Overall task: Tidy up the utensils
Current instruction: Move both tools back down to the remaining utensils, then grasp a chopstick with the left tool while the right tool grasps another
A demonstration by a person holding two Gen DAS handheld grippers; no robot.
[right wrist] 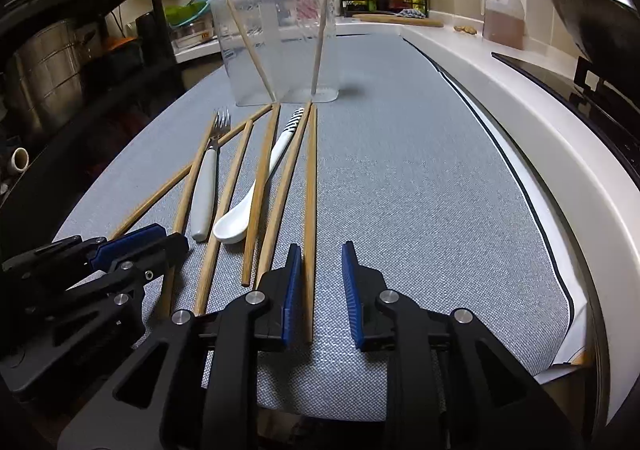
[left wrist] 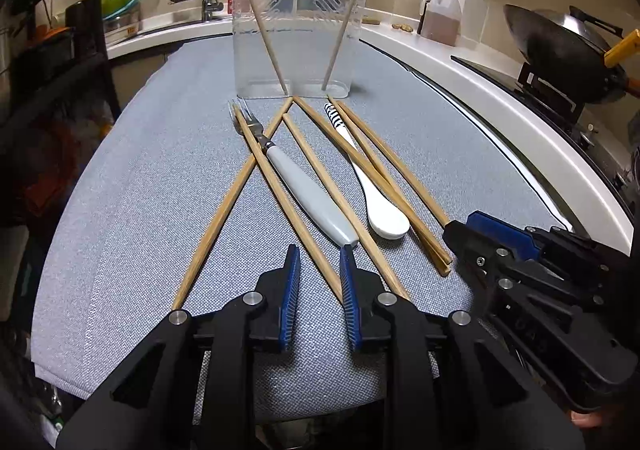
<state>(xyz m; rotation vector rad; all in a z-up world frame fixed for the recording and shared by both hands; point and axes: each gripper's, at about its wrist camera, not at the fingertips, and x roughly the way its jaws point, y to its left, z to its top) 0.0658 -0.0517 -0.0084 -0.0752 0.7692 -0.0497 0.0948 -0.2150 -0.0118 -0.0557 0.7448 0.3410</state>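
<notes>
Grey mat point(left wrist: 120, 210) on kitchen counter; wok point(left wrist: 560, 46) nearby.

Wok point(left wrist: 560, 46) on stove — oil jug point(left wrist: 442, 16) nearby.

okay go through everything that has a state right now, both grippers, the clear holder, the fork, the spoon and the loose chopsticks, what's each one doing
Left gripper: open, nothing gripped.
Right gripper: open, one chopstick's end lies between its fingers.
Holder: upright, two chopsticks leaning inside.
Fork: flat on the mat, tines toward the holder.
Spoon: flat, a chopstick lying across it.
Loose chopsticks: flat, some crossing.
</notes>
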